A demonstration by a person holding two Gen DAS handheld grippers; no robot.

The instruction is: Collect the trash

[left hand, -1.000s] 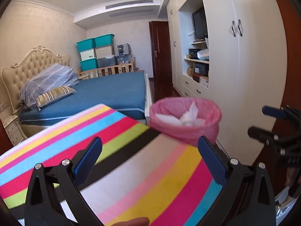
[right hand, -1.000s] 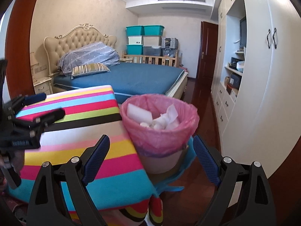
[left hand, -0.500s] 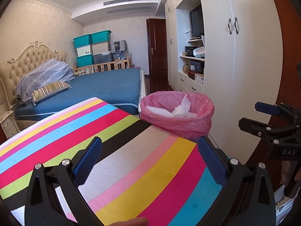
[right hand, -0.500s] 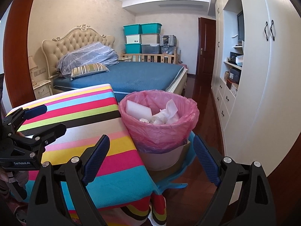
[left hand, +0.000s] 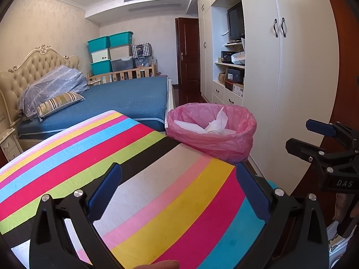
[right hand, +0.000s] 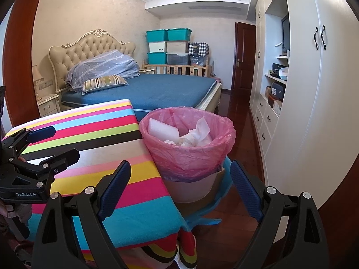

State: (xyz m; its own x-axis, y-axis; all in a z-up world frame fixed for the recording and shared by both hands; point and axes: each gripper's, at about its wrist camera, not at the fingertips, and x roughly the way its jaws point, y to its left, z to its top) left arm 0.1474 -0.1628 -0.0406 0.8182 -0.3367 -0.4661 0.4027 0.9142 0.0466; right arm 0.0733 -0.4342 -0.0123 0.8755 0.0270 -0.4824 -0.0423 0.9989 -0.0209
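Observation:
A bin lined with a pink bag [right hand: 188,148] stands at the far right corner of the striped table [right hand: 94,157]; it also shows in the left wrist view [left hand: 213,134]. White crumpled paper and a white foam piece [right hand: 163,130] lie inside it. My left gripper [left hand: 179,188] is open and empty over the striped cloth [left hand: 134,168]. My right gripper [right hand: 179,186] is open and empty, in front of the bin. Each gripper also shows in the other's view, the right one [left hand: 314,139] and the left one [right hand: 53,143].
A blue bed [right hand: 161,89] with pillows lies behind the table. White wardrobes and shelves [right hand: 303,89] line the right wall. Stacked storage boxes [right hand: 168,44] stand at the back. Dark wood floor [right hand: 237,121] runs between bed and wardrobe. A blue stool [right hand: 215,192] sits under the bin.
Both grippers have pulled back and risen slightly, so the bin looks lower and farther. Both stay open and empty.

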